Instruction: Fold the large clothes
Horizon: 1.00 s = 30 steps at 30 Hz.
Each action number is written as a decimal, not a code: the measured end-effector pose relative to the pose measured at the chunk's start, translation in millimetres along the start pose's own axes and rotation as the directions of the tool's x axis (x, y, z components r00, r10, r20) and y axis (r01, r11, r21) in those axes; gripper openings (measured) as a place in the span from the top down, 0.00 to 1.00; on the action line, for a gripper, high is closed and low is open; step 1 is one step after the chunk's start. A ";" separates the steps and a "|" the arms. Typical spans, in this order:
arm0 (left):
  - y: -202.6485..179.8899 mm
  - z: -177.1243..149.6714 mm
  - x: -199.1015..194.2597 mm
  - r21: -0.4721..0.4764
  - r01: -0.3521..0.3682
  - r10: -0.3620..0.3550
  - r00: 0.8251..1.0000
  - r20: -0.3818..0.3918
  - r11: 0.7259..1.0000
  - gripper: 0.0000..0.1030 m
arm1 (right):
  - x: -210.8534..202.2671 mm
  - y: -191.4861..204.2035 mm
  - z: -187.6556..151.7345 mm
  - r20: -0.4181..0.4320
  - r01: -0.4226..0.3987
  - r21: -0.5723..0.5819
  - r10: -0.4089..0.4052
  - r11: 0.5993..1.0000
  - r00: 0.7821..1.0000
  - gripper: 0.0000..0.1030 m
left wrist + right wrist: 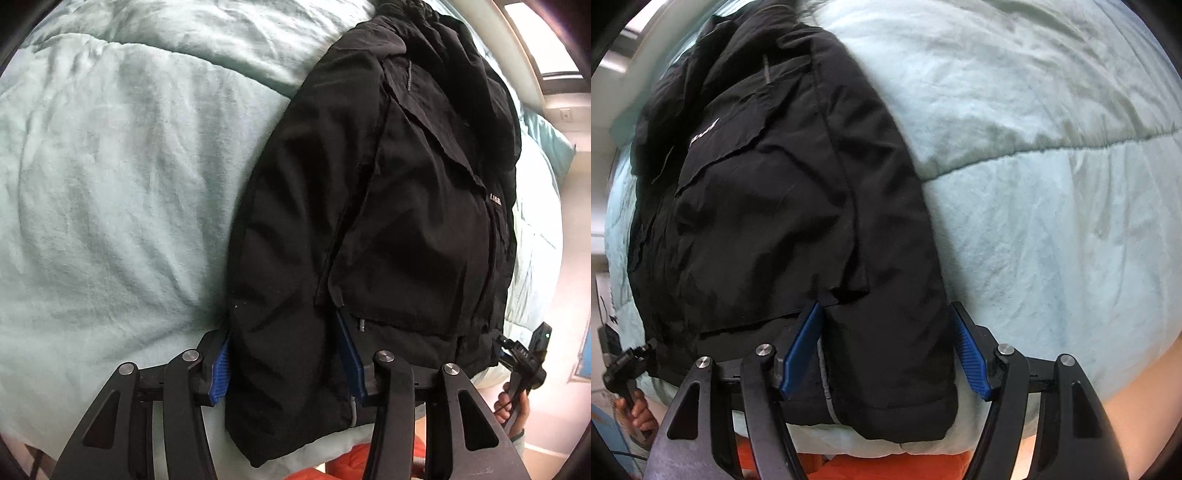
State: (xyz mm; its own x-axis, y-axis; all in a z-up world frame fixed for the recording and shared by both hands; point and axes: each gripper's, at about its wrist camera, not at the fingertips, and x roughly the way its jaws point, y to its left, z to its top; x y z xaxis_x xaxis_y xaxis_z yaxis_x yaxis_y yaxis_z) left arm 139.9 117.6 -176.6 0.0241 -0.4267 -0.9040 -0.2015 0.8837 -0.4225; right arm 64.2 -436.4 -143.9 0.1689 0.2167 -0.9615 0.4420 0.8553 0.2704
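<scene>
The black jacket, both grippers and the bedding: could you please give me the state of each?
black jacket: lying on the bed, sleeves folded in over the front, hem end nearest the grippers.
left gripper: open, blue fingers straddling the left hem section.
right gripper: open, fingers straddling the right hem section.
light blue comforter: spread out, wrinkled, under the jacket.

Black jacket (388,221) on pale-green duvet (110,184)
</scene>
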 end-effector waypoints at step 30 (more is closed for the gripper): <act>-48.5 3.7 -71.6 0.115 0.230 -0.245 0.960 0.137 0.966 0.89 | -58.6 24.1 10.2 0.050 -0.141 -0.113 0.148 0.983 0.988 0.83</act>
State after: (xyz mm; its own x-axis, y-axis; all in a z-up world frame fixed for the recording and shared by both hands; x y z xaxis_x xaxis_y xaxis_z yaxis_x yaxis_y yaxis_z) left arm 151.6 106.0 -91.7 0.2062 -0.5997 -0.7732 -0.0763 0.7779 -0.6237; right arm 74.0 -433.3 -80.5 0.2765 0.3165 -0.9074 0.3110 0.8639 0.3962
